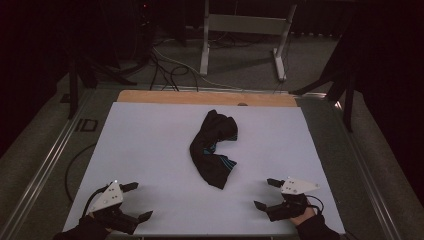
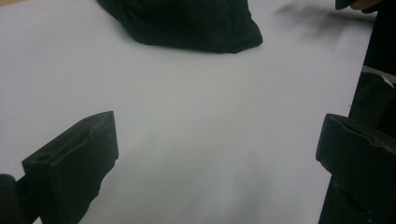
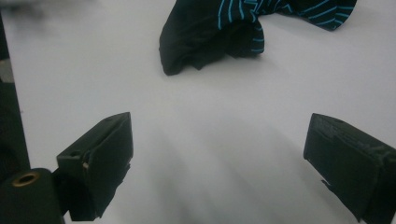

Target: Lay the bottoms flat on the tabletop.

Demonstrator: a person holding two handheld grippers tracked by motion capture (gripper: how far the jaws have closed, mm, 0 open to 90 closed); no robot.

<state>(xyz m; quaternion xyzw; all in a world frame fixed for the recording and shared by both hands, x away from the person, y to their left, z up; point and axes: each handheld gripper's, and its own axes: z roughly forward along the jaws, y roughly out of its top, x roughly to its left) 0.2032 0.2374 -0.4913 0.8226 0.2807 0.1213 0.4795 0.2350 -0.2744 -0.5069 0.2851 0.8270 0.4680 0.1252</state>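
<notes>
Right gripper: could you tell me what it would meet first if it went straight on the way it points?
Probably the near end of the crumpled black garment with turquoise stripes; bare white table lies before it.

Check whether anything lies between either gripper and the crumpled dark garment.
Nothing visible does. Bare white table separates the left gripper and the right gripper from the garment; both are open and empty.

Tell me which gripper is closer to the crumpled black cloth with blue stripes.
The right gripper: the cloth's lower end lies nearer it than the left gripper.
</notes>
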